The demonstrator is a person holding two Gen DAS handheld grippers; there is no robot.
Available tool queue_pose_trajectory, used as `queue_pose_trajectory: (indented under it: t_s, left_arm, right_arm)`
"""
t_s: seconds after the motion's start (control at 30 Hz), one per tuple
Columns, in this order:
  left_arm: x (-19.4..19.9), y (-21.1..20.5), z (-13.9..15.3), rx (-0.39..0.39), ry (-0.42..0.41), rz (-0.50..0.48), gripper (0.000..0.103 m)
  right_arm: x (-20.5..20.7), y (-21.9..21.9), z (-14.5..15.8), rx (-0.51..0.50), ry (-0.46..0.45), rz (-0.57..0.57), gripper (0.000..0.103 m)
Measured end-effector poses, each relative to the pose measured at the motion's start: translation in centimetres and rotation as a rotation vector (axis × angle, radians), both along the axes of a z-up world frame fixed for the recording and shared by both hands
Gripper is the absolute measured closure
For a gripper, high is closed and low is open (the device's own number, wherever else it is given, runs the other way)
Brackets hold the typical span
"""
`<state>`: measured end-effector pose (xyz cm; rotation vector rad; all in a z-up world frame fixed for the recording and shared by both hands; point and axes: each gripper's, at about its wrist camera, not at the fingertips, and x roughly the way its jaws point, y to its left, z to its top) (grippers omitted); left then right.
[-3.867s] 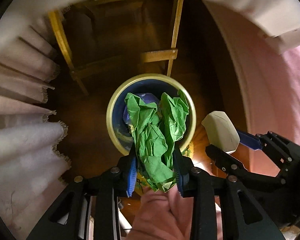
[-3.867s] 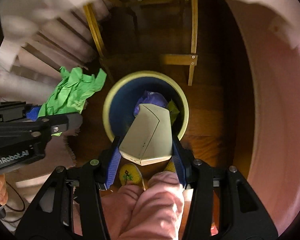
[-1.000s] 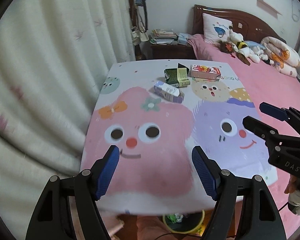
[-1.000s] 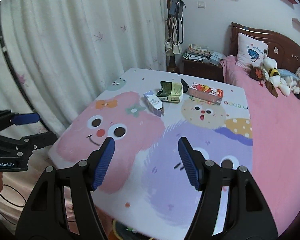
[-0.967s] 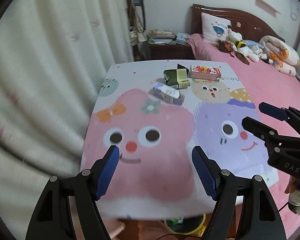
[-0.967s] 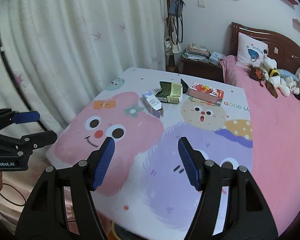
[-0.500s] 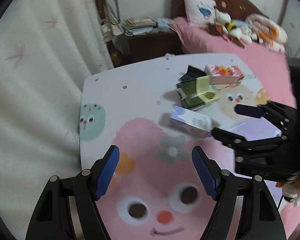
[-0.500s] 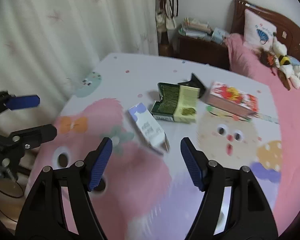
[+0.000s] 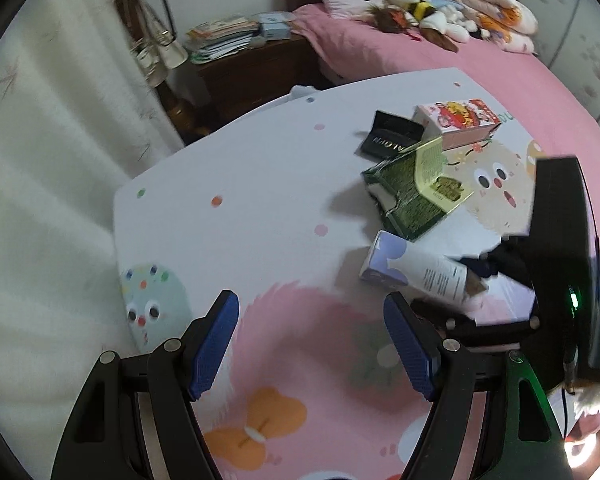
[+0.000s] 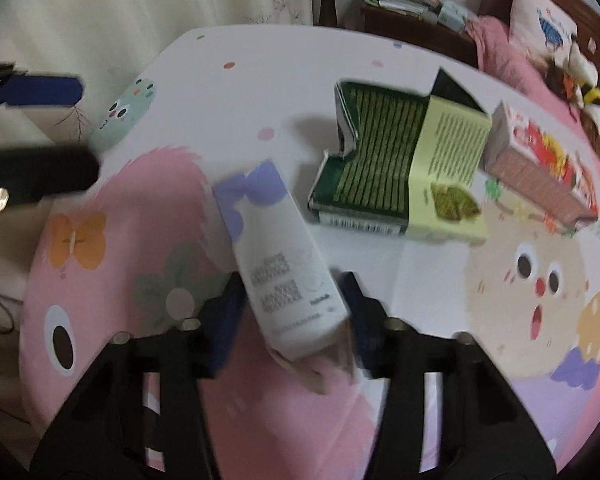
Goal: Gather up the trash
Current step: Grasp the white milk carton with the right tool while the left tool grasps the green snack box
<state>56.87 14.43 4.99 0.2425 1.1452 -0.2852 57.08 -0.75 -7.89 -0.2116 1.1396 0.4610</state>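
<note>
A white and purple carton (image 10: 276, 256) lies on the cartoon tablecloth (image 10: 236, 104). My right gripper (image 10: 294, 316) has its blue pads on either side of the carton's near end, jaws closing in; whether they press it is blurred. The carton also shows in the left wrist view (image 9: 416, 268), with the right gripper (image 9: 472, 280) at its right end. My left gripper (image 9: 312, 344) is open and empty over the pink patch, left of the carton. A flattened green box (image 10: 396, 184), a red and pink box (image 10: 540, 172) and a black wrapper (image 9: 388, 140) lie beyond.
White curtains (image 9: 52, 152) hang along the table's left edge. A dark nightstand with stacked papers (image 9: 228, 36) stands behind the table. A pink bed with plush toys (image 9: 420, 4) runs along the right. The left gripper (image 10: 32, 128) shows at the left of the right wrist view.
Both grippers have moved forward over the table. The right gripper has reached the white and purple carton and now straddles its near end. The left gripper stays open.
</note>
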Motion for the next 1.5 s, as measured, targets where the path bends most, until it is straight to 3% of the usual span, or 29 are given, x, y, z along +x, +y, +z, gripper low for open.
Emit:
queue_pose_trajectory:
  t_s: [0.27, 0.47, 0.7, 0.83, 0.9, 0.93, 0.97, 1.03, 1.13, 1.5]
  left_arm:
    - [4.0, -4.8, -0.5, -0.023, 0.002, -0.114, 0.027]
    - [7.3, -9.0, -1.2, -0.040, 0.001, -0.182, 0.027]
    - [11.1, -12.4, -4.7, -0.032, 0.066, -0.243, 0.027]
    - [12.3, -13.4, -6.3, -0.041, 0.104, -0.282, 0.027]
    - [12.7, -13.5, -7.0, -0.068, 0.136, -0.280, 0.031]
    - [12.8, -13.5, -7.3, -0.084, 0.154, -0.278, 0.039]
    - [12.8, -13.5, -7.6, -0.103, 0.178, -0.277, 0.051]
    - [12.4, -13.8, -8.1, -0.136, 0.211, -0.282, 0.065]
    - [11.1, -14.0, -8.0, -0.154, 0.199, -0.286, 0.077]
    - [2.0, -15.1, -6.0, -0.059, 0.028, -0.229, 0.080]
  right_arm:
    - [-3.1, -2.2, 1.0, 0.098, 0.000, -0.068, 0.067]
    - [-5.1, -7.1, 2.2, 0.173, -0.013, -0.276, 0.067]
    - [-5.4, -12.2, 1.4, 0.204, -0.012, -0.589, 0.068]
    - [-5.6, -13.1, 0.7, 0.237, 0.000, -0.649, 0.068]
    - [-5.8, -13.4, 0.8, 0.232, 0.004, -0.654, 0.068]
    - [-5.8, -13.3, 0.5, 0.235, 0.008, -0.658, 0.068]
    - [-6.0, -13.3, 0.6, 0.237, 0.011, -0.661, 0.068]
    - [-6.3, -13.3, 0.5, 0.241, 0.015, -0.673, 0.068]
    - [-6.6, -13.4, 0.5, 0.245, 0.015, -0.686, 0.068]
    - [-8.5, -13.5, 0.8, 0.288, 0.030, -0.707, 0.068]
